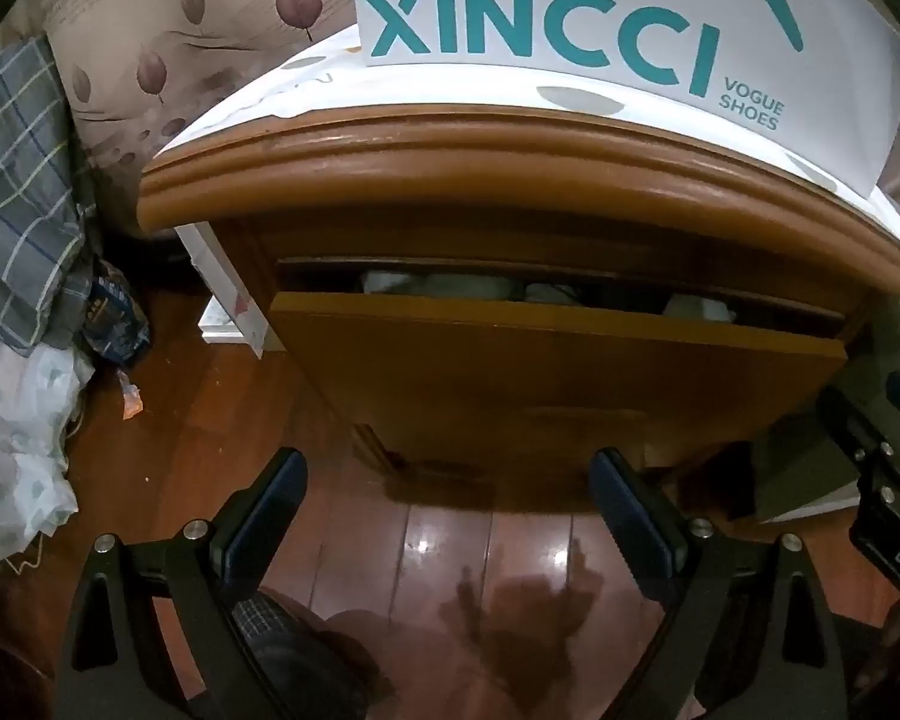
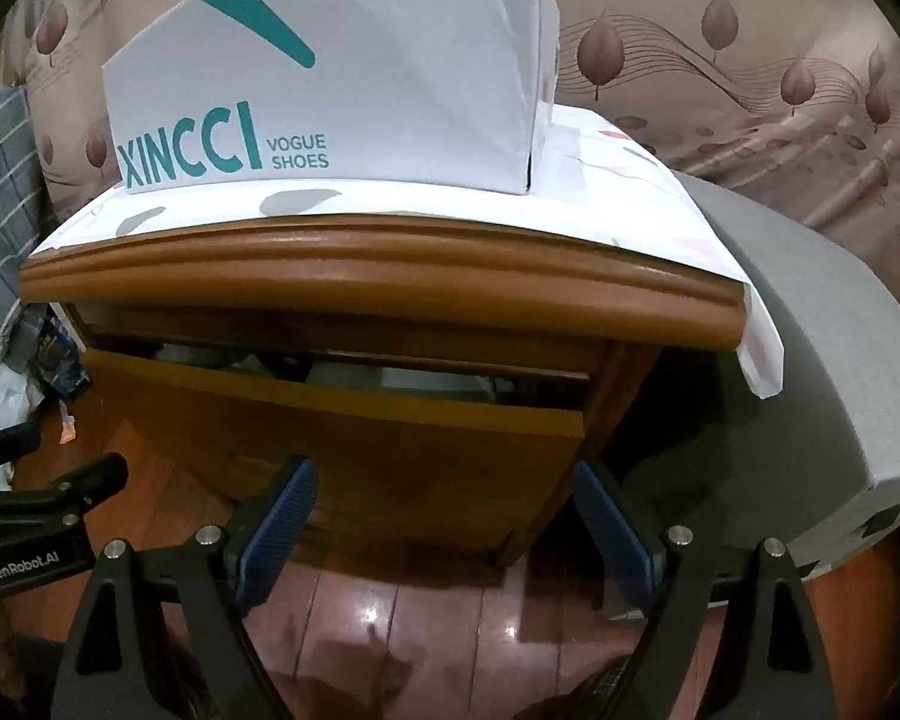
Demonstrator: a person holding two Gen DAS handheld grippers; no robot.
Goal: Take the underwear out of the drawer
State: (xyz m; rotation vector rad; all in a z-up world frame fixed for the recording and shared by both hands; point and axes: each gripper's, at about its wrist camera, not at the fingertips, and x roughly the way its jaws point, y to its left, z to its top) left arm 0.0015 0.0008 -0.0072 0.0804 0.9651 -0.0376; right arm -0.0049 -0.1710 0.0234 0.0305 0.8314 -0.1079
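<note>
A wooden nightstand [image 1: 510, 180] is seen from in front and above, with its drawer [image 1: 546, 360] pulled out only a little. Through the narrow gap at the top of the drawer, pale folded fabric, taken to be the underwear [image 1: 450, 285], is seen lying inside; the separate pieces cannot be told apart. The left gripper [image 1: 447, 516] is held released, its blue-padded fingers spread wide over the glossy wooden floor [image 1: 450, 540], below the drawer front, and nothing is grasped. The right gripper [image 2: 444, 522] is likewise held released, its fingers apart in front of the drawer's lower right corner, with nothing between them. A white cloth [image 2: 630, 204] is spread over the nightstand top, and a white shoe box [image 2: 330, 90] is set on it. A plaid cloth [image 1: 18, 192] is seen at the left.
</note>
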